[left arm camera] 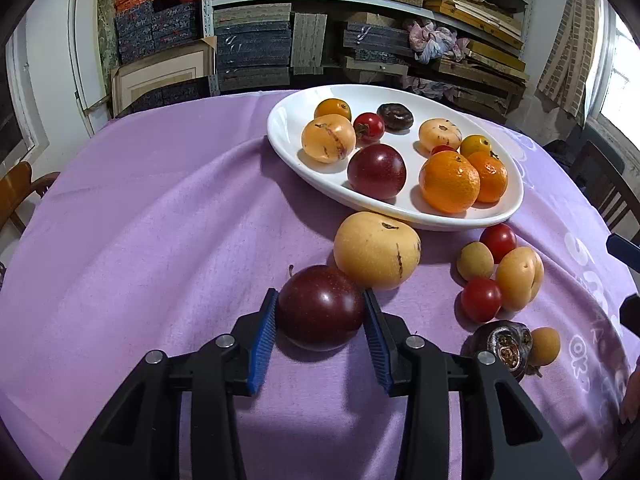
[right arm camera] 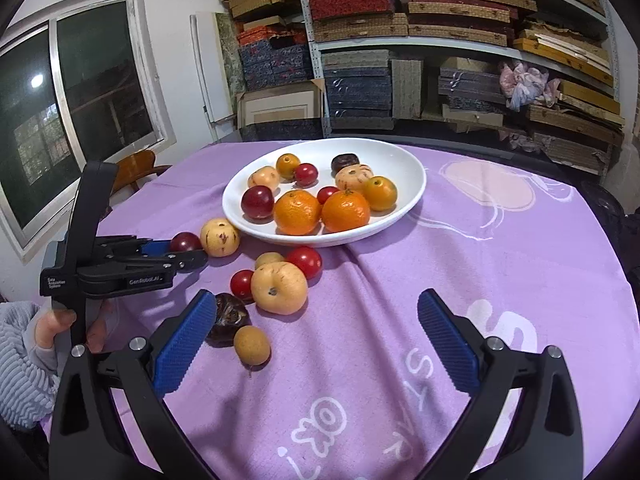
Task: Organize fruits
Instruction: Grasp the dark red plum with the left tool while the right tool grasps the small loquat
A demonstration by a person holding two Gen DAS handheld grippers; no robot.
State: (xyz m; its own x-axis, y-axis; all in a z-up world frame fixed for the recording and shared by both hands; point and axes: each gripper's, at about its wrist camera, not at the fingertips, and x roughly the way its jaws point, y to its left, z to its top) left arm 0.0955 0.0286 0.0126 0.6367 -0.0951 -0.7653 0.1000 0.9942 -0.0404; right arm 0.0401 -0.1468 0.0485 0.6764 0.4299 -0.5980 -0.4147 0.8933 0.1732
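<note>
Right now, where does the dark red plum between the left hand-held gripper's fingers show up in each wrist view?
Left wrist view: the dark red plum sits low and central, between the left hand-held gripper fingers, on the purple cloth.
Right wrist view: the same plum is small at mid-left, at the tip of the left gripper seen from the side.
Shared landmark: the large yellow fruit right beside it, below the white plate.

I see a dark red plum on the purple cloth near my edge, touching a yellow pear-like fruit just beside the white plate's rim.
</note>
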